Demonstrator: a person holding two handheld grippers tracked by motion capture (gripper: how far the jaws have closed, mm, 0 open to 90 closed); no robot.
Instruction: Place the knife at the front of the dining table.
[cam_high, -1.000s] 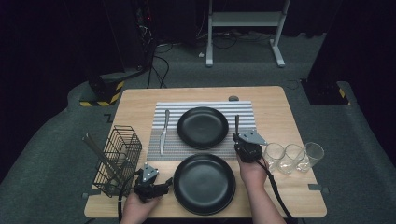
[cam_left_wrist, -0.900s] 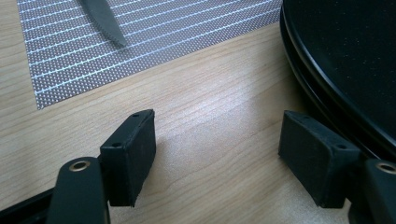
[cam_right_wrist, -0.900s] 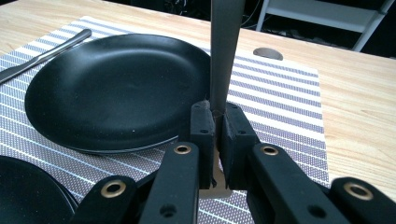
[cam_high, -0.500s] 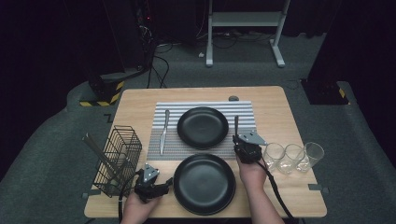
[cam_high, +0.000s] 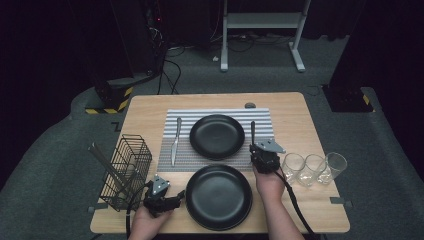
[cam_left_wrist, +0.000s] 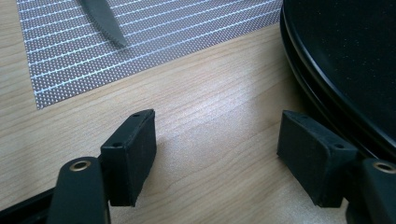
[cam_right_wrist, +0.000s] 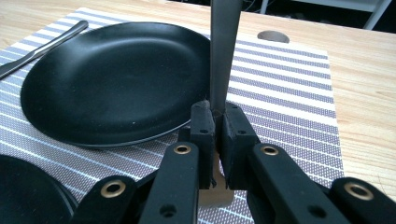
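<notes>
Already the knife (cam_high: 175, 141) lies left of the far plate (cam_high: 217, 136); the right tool (cam_high: 254, 148) grips what looks like a utensil handle (cam_right_wrist: 223, 51) over the placemat (cam_high: 262, 125), unplaced. Left tool (cam_left_wrist: 215, 154) gapes empty.

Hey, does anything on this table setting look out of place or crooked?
Nothing spilled or broken. The second black plate sits off the striped placemat, on bare wood beside the open left gripper. The right gripper grips a utensil above the mat.
</notes>
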